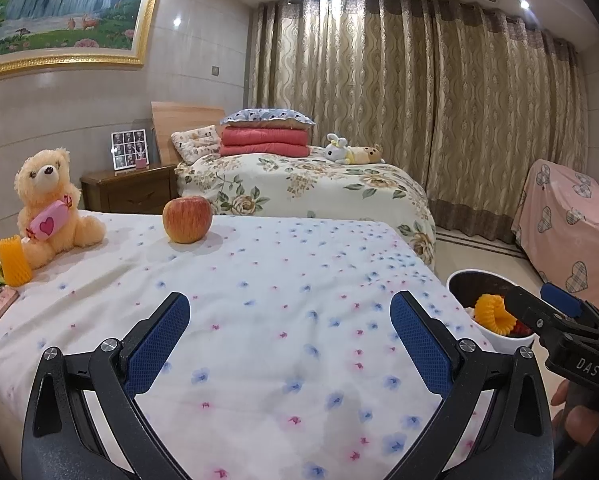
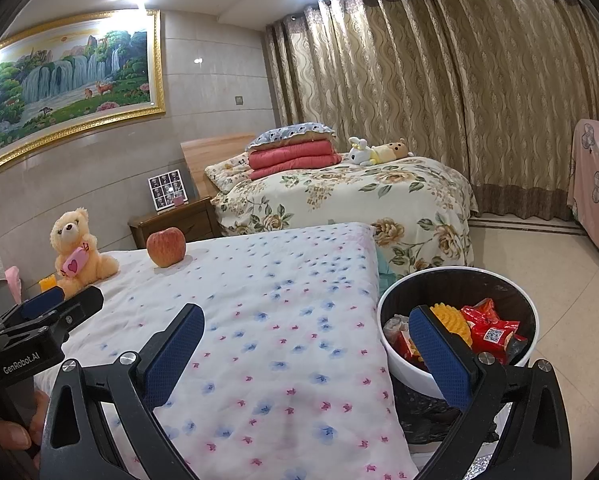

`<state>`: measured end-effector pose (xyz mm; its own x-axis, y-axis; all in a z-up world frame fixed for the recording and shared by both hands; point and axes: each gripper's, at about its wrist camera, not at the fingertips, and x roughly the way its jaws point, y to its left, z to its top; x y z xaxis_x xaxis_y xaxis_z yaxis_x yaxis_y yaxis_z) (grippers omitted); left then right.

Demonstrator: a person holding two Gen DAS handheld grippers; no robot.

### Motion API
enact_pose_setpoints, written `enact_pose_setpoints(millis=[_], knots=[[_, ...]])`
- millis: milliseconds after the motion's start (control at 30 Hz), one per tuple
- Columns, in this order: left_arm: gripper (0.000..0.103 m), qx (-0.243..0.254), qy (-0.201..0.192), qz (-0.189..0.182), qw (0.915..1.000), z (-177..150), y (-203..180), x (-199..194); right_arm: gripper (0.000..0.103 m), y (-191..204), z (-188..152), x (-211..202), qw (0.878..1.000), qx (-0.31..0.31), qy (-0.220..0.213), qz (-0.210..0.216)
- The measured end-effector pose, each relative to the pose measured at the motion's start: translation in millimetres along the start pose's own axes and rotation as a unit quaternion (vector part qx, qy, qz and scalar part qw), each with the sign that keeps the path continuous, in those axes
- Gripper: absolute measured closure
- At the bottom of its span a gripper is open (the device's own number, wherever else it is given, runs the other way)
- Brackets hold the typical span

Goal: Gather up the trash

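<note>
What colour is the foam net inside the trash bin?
Orange-yellow foam net in the trash bin; right wrist view shows it best.

Your left gripper (image 1: pixel 289 344) hangs wide apart and empty over the flowered bedspread (image 1: pixel 259 300). Ahead sit an apple (image 1: pixel 187 219), a teddy bear (image 1: pixel 49 204) and an orange foam net (image 1: pixel 13 261). At right, your right gripper (image 1: pixel 539 308) reaches over the white bin (image 1: pixel 499 340) holding another orange foam net (image 1: pixel 493 314).

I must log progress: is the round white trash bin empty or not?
Not empty. The round white trash bin holds a yellow foam fruit net and red snack wrappers.
</note>
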<state>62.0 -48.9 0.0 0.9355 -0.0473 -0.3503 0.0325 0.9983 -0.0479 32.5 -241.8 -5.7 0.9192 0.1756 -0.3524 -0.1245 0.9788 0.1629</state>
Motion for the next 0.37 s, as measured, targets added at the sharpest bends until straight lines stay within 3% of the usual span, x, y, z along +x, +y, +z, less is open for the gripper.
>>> enact_pose_setpoints(millis=[367], knots=[[0.0, -0.013, 0.014, -0.002, 0.9998, -2.5, 9.2, 8.3, 0.0, 10.7, -1.7, 6.8, 1.0, -0.002, 0.019, 0.004]])
